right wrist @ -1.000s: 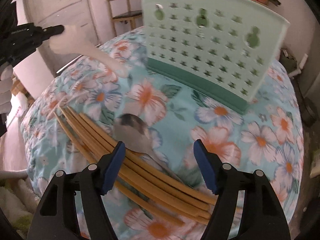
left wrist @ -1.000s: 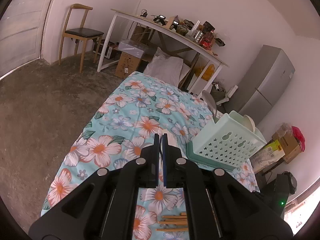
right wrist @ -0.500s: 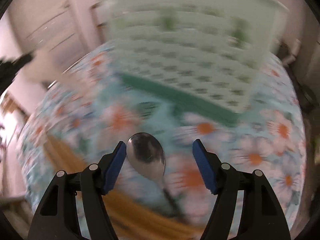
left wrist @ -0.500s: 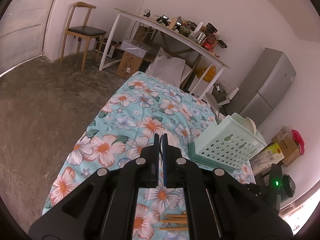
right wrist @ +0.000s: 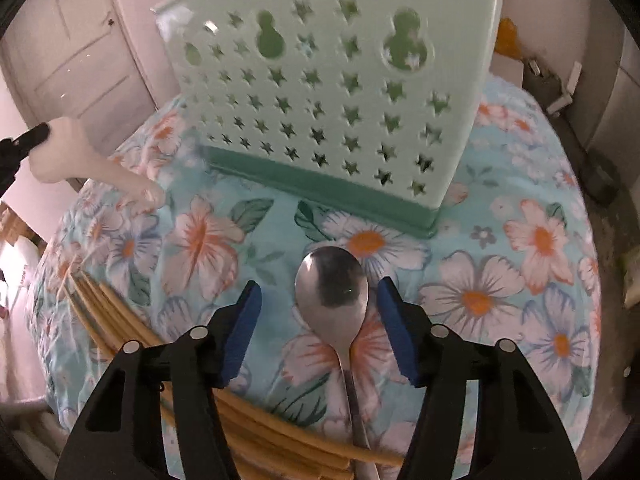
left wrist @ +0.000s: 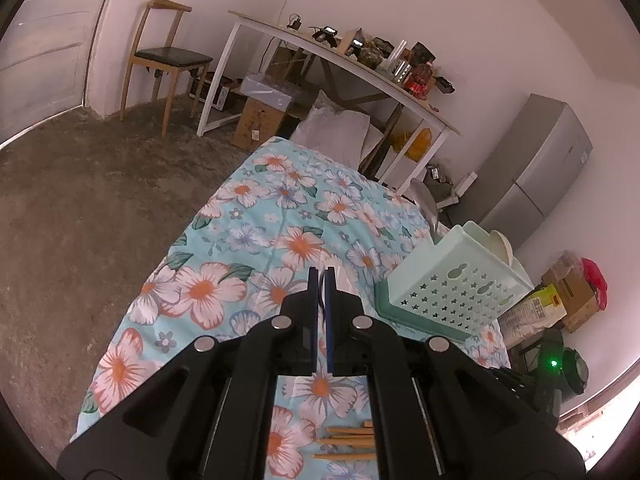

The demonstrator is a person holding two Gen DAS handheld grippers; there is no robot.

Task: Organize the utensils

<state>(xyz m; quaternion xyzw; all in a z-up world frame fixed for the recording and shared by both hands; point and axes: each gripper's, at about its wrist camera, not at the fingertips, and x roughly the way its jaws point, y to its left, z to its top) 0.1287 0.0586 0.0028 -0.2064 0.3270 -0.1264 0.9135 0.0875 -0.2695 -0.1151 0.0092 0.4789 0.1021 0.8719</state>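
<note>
A metal spoon point(right wrist: 332, 292) lies bowl-up on the floral cloth, its handle resting over a bundle of wooden chopsticks point(right wrist: 112, 312). My right gripper point(right wrist: 318, 292) straddles the spoon's bowl. Its jaws are closing and the blue pads stand just clear of the bowl on both sides. Beyond it stands a mint green utensil basket point(right wrist: 328, 100) with star holes. My left gripper point(left wrist: 320, 276) is shut on the handle of a white spoon point(right wrist: 80, 160), held above the cloth left of the basket point(left wrist: 452, 280). A metal spoon point(left wrist: 426, 204) and a white spoon point(left wrist: 502, 242) stick up from the basket.
The floral cloth point(left wrist: 248, 240) covers a table that drops off to a bare floor on the left. Chopstick ends point(left wrist: 348, 440) show under my left gripper. A chair point(left wrist: 168, 56), a cluttered white desk point(left wrist: 340, 56) and a grey fridge point(left wrist: 540, 176) stand behind.
My right gripper has shifted right from over the chopsticks so the metal spoon's bowl now sits between its jaws, and the jaws have narrowed. The left gripper has stayed put.
</note>
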